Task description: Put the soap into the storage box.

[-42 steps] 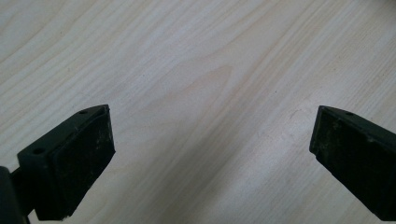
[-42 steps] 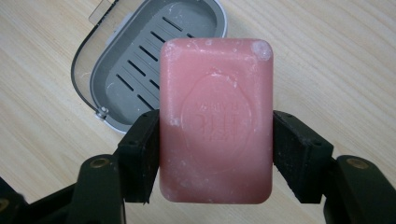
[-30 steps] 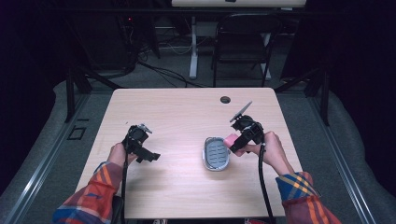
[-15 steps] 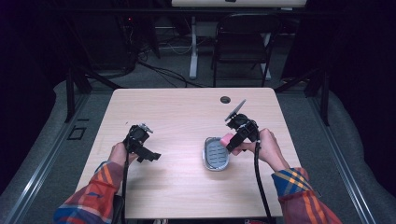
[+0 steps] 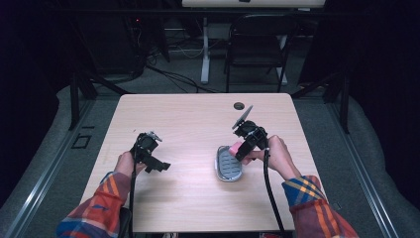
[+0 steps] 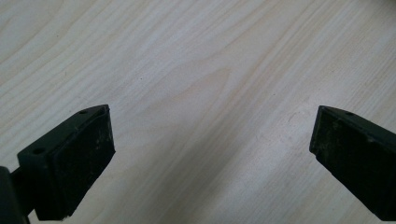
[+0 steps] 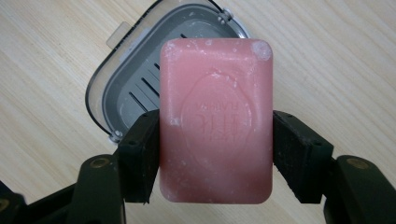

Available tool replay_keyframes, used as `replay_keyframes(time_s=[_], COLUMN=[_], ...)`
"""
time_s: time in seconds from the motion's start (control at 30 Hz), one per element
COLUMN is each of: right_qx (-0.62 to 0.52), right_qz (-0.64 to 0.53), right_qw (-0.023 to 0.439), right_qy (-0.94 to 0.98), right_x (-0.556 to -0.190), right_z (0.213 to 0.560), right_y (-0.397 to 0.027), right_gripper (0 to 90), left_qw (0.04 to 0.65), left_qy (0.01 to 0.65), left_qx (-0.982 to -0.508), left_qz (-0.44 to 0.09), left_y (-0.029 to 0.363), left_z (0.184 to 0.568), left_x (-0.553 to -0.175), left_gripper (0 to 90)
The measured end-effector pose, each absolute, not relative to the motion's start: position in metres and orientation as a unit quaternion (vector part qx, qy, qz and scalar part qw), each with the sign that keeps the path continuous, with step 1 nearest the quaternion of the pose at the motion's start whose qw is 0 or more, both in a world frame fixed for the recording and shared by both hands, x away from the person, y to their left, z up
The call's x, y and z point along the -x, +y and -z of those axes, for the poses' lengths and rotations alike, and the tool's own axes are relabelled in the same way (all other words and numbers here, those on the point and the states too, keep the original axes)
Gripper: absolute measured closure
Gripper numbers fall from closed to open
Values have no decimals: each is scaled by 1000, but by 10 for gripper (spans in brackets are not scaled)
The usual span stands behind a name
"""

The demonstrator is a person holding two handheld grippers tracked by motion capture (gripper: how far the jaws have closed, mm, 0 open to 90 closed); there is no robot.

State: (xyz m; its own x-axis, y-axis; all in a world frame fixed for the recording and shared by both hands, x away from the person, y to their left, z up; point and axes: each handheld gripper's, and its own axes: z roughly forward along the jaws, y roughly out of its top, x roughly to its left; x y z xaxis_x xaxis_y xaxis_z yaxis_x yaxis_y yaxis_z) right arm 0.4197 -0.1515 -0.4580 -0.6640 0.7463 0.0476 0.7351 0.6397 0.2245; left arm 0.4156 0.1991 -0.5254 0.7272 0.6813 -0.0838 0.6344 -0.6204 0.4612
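On the right half of the light wooden table, the right gripper is held over the upper end of a grey soap dish, its jaws pinching a pink bar of soap by the two long sides. From the right gripper view the soap stands broad face to the camera, rounded corners, whitish scuffs along the edges and an embossed oval mark whose lettering is too faint to read; both black pads press flat against it. Behind the bar lies the soap dish, a clear rounded rim around a grey slotted insert, resting flat on the wood, partly hidden by the soap. Whether the bar touches the dish cannot be told from either view. The person's right hand grips the tool, a black cable trailing back along a plaid sleeve. Well apart on the left half of the table, the left gripper is held in the left hand, tilted toward the table; its own view shows the jaws spread wide with only bare wood grain between them. A small dark round hole sits near the far edge of the table. Beyond it stand a dark folding chair and loose cables on the grey floor.
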Motion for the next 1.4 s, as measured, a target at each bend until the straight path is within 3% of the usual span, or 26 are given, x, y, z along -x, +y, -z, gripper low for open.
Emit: replay_keyframes(time_s=[1.4], right_qx=[-434], right_qz=[-45], right_qw=[40], right_qy=[899], right_x=[-429], right_z=[488], right_y=[-110], right_gripper=[368], left_qw=[230], left_qy=[362], left_qx=[-902], left_qz=[-47], left_y=[199], left_z=[526], left_x=[-415], left_gripper=[0])
